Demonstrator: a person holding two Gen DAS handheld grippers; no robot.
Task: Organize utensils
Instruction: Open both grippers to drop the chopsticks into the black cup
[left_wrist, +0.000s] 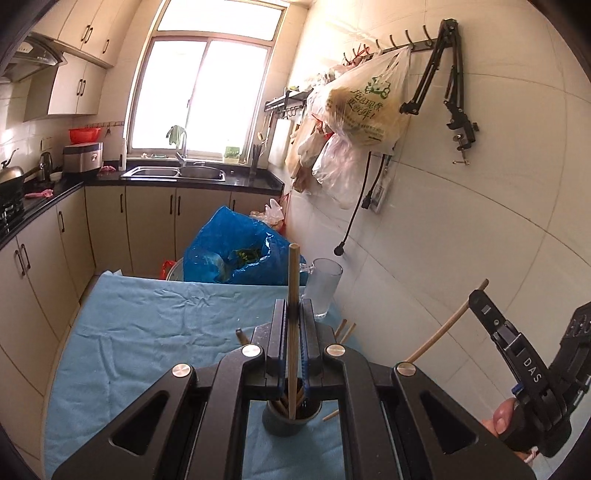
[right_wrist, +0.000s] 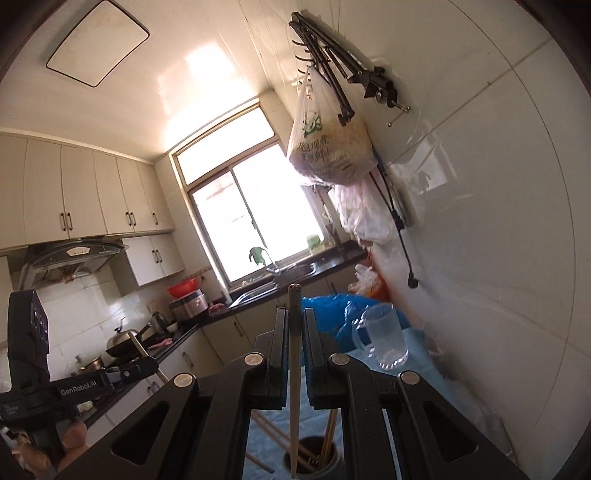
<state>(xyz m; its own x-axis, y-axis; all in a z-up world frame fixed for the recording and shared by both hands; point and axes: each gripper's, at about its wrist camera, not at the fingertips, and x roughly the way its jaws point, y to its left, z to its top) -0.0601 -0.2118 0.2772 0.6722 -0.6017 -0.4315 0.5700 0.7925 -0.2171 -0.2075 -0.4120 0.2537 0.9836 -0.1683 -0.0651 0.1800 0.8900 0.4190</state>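
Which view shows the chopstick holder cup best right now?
The left wrist view: the dark holder cup sits between the tool's arms with its rim, chopsticks and front wall visible on the blue cloth. The right wrist view shows only its rim at the frame bottom.

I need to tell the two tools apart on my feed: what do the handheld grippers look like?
Both are matte black with silver round pivot bolts. The left gripper has blue pads on its fingers and "GenRobot.AI" in white on its side; the right gripper is lettered "DAS".

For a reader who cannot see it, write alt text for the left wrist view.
The left gripper is shut on an upright chopstick above a dark holder of chopsticks on a blue cloth. The right gripper, at right, is shut on another chopstick.
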